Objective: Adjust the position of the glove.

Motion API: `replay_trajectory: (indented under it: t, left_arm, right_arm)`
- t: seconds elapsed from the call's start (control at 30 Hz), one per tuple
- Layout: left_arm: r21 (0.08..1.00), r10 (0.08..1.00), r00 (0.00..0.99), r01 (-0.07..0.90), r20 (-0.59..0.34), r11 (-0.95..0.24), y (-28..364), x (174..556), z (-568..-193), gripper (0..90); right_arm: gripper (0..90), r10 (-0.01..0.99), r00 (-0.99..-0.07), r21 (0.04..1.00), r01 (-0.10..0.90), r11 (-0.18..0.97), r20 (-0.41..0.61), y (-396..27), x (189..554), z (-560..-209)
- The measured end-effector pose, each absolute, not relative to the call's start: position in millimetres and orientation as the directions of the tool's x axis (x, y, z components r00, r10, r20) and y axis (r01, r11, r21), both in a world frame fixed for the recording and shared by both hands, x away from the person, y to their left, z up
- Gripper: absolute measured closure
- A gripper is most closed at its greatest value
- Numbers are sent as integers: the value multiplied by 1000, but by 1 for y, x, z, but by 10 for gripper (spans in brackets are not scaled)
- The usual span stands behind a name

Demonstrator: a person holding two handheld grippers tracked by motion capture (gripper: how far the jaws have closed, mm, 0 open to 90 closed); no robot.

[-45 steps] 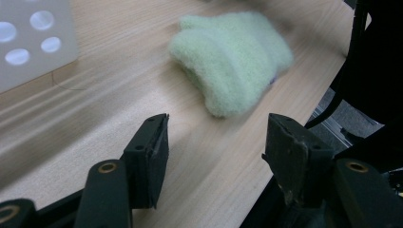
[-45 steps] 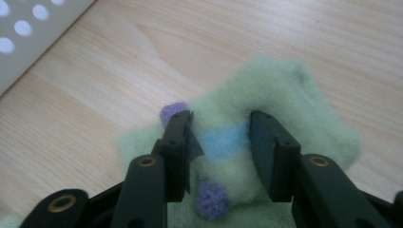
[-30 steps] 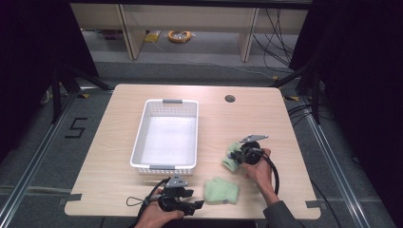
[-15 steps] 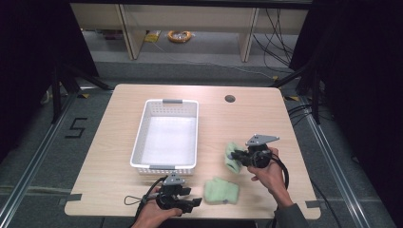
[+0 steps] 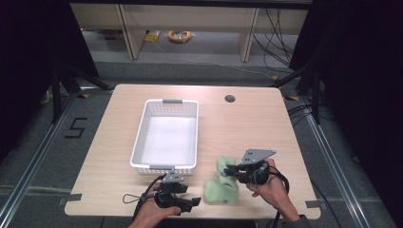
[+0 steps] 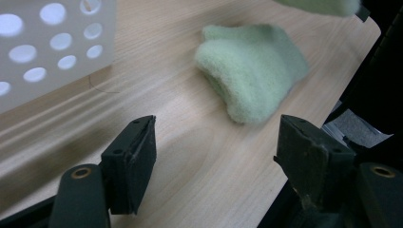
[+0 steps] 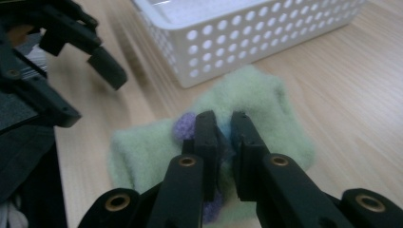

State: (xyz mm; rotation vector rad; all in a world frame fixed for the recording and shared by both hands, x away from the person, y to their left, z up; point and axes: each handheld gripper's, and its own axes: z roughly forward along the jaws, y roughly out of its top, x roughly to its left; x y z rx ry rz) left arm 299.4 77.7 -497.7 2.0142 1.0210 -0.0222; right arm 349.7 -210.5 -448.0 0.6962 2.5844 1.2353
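Bench (image 5: 237,123) of pale wood fills mid-frame, white basket (image 5: 166,135) centred; grey floor around. Left tool (image 5: 183,203) wide; right tool (image 5: 231,171) pinches green sock (image 5: 222,164).

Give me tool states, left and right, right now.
Left tool: open, holding nothing; a green sock lies on the table ahead of it.
Right tool: closed on a second green sock with purple patches.

Grey floor (image 5: 199,66) and shelving (image 5: 190,19) behind wooden table (image 5: 256,123).
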Motion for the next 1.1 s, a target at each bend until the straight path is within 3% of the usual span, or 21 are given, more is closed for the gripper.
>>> replay_trajectory:
  t: [0.63,0.87,1.1]
  left_arm:
    - [690,654,674,654,-343,-312,78,300,-497,249]
    - [710,648,684,636,-335,-304,75,299,-495,264]
    - [749,614,728,581,-303,-319,66,301,-485,304]
  right_arm:
    - [823,287,-958,716,181,674,-27,-183,324,-468]
    - [810,266,-964,690,187,699,-8,-182,320,-476]
    - [659,303,-953,699,207,685,-15,-183,316,-476]
